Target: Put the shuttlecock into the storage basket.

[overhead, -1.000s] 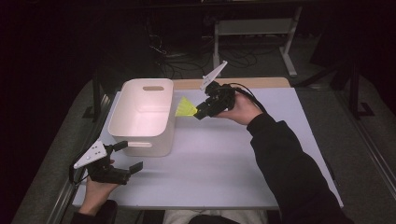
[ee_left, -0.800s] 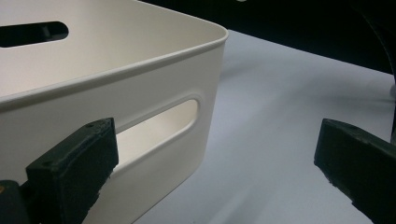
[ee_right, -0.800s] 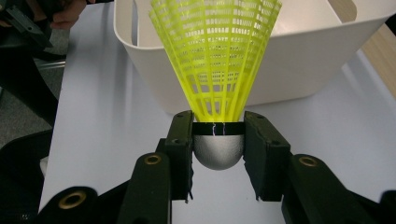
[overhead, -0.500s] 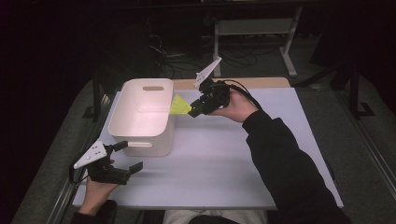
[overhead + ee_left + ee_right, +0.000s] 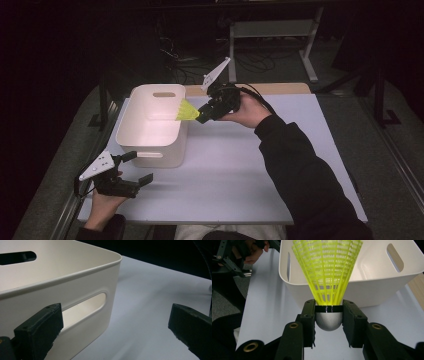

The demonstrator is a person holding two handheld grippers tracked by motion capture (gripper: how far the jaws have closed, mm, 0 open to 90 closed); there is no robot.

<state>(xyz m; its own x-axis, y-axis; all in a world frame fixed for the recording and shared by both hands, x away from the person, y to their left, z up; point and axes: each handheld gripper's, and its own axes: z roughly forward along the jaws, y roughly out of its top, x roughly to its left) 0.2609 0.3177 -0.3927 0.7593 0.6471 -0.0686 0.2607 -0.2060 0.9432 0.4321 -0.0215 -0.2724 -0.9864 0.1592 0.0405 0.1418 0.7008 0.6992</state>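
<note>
A yellow plastic shuttlecock [image 5: 188, 111] [image 5: 327, 270] with a silver-grey cork is clamped by that cork in my right gripper [image 5: 206, 114] [image 5: 328, 320]. Its skirt reaches over the right rim of the white plastic bin [image 5: 150, 131] [image 5: 372, 287], which stands on the left part of the table. My left gripper [image 5: 131, 171] [image 5: 116, 332] rests on the table at the near left, just in front of the bin's near handle slot [image 5: 85, 308], jaws wide apart with nothing between them.
The pale table top [image 5: 240, 170] spreads to the right of and in front of the bin. A wooden strip [image 5: 280, 88] runs along its far edge. Dark floor, cables and a metal stand [image 5: 272, 30] lie beyond.
My right gripper has carried the shuttlecock left and slightly up, from beside the bin to over its right rim. The left gripper has stayed where it was.
</note>
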